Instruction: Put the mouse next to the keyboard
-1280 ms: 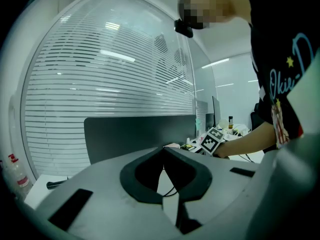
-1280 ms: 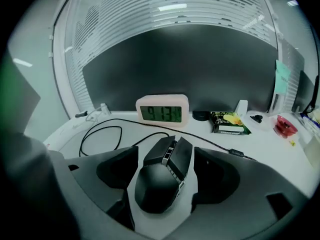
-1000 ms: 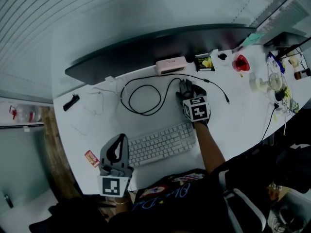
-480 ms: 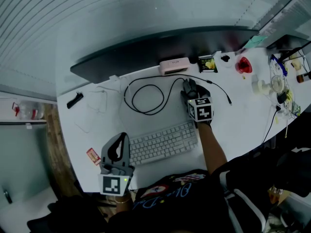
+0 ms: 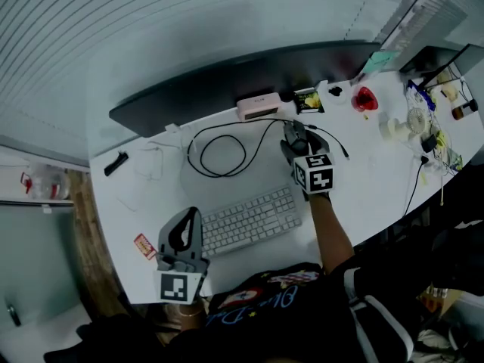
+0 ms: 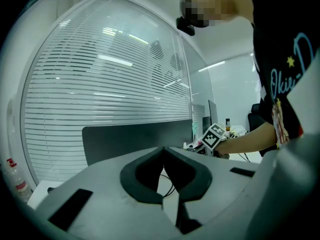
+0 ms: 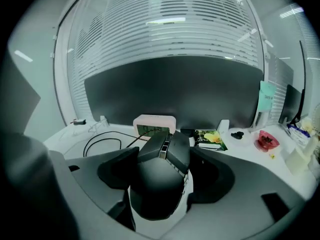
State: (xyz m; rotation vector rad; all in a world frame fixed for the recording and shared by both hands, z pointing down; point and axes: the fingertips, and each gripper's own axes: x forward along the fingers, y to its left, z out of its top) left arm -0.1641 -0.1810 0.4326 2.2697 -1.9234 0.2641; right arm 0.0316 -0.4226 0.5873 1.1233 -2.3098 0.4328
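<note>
A black wired mouse [image 7: 161, 181] sits between the jaws of my right gripper [image 5: 296, 138], which is shut on it. In the head view the mouse [image 5: 295, 132] is behind the right end of the white keyboard [image 5: 248, 220], apart from it. Its black cable [image 5: 219, 153] loops across the desk to the left. I cannot tell whether the mouse rests on the desk or hangs just above it. My left gripper [image 5: 184, 219] is at the desk's front edge, left of the keyboard, shut with nothing in it [image 6: 162, 156].
A dark monitor [image 5: 227, 82] spans the back of the white desk [image 5: 363, 172]. In front of it stand a pink clock [image 5: 256, 105], a snack packet [image 5: 305, 100] and a red bowl [image 5: 364, 98]. Clutter and cables fill the far right [image 5: 423, 123]. A small red packet [image 5: 144, 246] lies front left.
My right gripper has shifted slightly to the right with the mouse, away from the pink clock. The left gripper has stayed where it was. The head camera has moved a little.
</note>
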